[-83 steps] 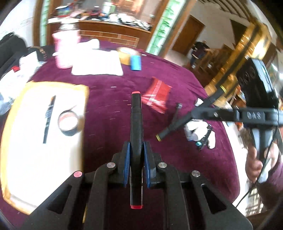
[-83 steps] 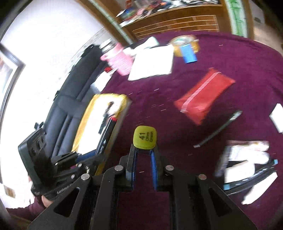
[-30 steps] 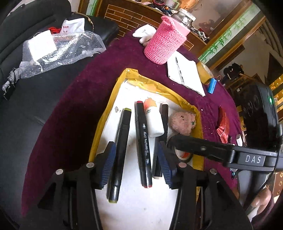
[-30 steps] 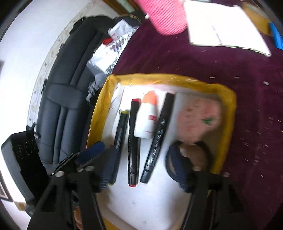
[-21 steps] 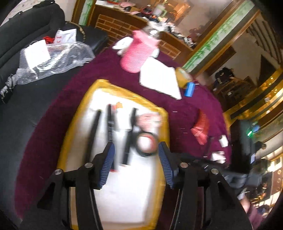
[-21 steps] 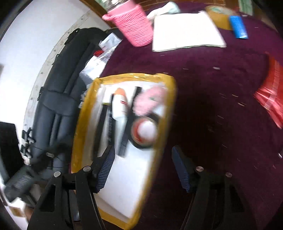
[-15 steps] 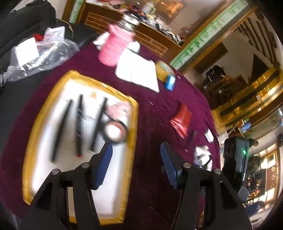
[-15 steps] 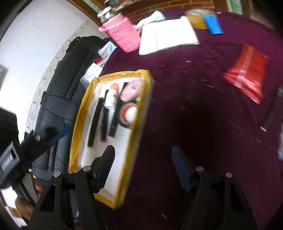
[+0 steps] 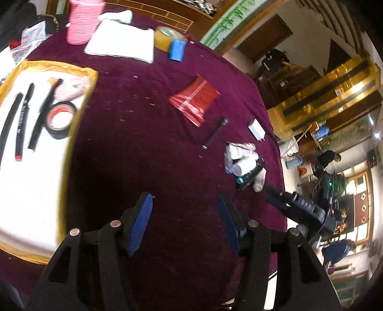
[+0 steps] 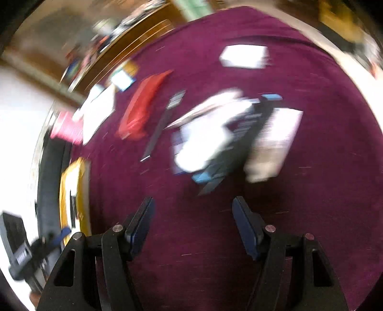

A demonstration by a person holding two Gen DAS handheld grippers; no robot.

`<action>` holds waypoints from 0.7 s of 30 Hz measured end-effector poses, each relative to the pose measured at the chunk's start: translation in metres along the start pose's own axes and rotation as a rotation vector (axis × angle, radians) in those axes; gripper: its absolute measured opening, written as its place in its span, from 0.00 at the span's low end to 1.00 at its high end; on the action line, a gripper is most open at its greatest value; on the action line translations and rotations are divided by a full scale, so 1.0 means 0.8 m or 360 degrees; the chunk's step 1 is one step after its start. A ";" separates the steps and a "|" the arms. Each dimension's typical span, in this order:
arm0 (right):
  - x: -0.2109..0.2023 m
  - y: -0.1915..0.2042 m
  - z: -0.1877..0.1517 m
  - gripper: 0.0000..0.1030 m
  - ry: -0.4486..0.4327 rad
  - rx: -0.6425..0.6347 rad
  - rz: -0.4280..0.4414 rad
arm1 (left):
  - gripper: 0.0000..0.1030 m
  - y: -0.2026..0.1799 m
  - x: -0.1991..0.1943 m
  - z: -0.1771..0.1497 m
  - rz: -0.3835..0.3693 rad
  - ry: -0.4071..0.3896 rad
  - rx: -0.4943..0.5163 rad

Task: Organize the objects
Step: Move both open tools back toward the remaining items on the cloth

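Observation:
My left gripper point(image 9: 183, 198) is open and empty, low over bare maroon cloth. Left of it lies the yellow-rimmed white tray point(image 9: 79, 112), holding three black markers point(image 9: 21, 119), a black tape roll point(image 9: 61, 119) and a pink fuzzy ball point(image 9: 71, 87). My right gripper point(image 10: 193, 201) is also open and empty. Just beyond its tips is a blurred pile of white items with a black-and-blue tool point(image 10: 215, 138). A black pen point(image 9: 215, 132) and a red pouch point(image 9: 194, 100) lie on the cloth. The pile point(image 9: 246, 167) sits near the table's right edge.
At the back stand a pink knitted cup point(image 9: 83, 21), a white notebook point(image 9: 122, 40), a yellow tape roll point(image 9: 162, 36) and a blue box point(image 9: 177, 49). A white charger point(image 9: 256, 129) lies near the right edge. People stand in the room beyond the table.
Each gripper held a marker earlier; those markers now lie in the tray. Both grippers have swung right, away from the tray, the right one to the pile. The left jaws stand wider.

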State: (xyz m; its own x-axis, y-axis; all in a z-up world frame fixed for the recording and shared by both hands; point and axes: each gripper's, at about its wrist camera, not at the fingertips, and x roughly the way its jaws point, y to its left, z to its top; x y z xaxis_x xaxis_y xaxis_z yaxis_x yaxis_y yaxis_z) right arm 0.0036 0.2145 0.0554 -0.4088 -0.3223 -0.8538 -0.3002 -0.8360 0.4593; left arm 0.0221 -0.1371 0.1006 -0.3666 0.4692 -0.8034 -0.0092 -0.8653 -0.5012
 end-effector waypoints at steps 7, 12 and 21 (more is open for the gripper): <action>-0.021 -0.057 0.036 0.60 -0.0052 0.0077 0.0029 | 0.54 -0.044 0.020 -0.011 0.0023 0.0025 0.0009; -0.023 -0.032 0.023 0.60 -0.0169 0.0074 0.0114 | 0.54 -0.076 0.037 -0.006 0.0068 0.0065 0.0090; -0.042 0.006 -0.124 0.60 -0.0442 -0.0219 -0.0153 | 0.53 -0.169 0.140 0.031 0.0315 0.0278 0.0615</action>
State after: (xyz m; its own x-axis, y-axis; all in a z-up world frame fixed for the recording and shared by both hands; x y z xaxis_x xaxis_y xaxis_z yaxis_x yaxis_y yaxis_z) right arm 0.1013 0.1772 0.0616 -0.6093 -0.1211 -0.7836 -0.2371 -0.9152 0.3259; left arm -0.0407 0.0281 0.0859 -0.2344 0.2826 -0.9302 -0.3129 -0.9278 -0.2030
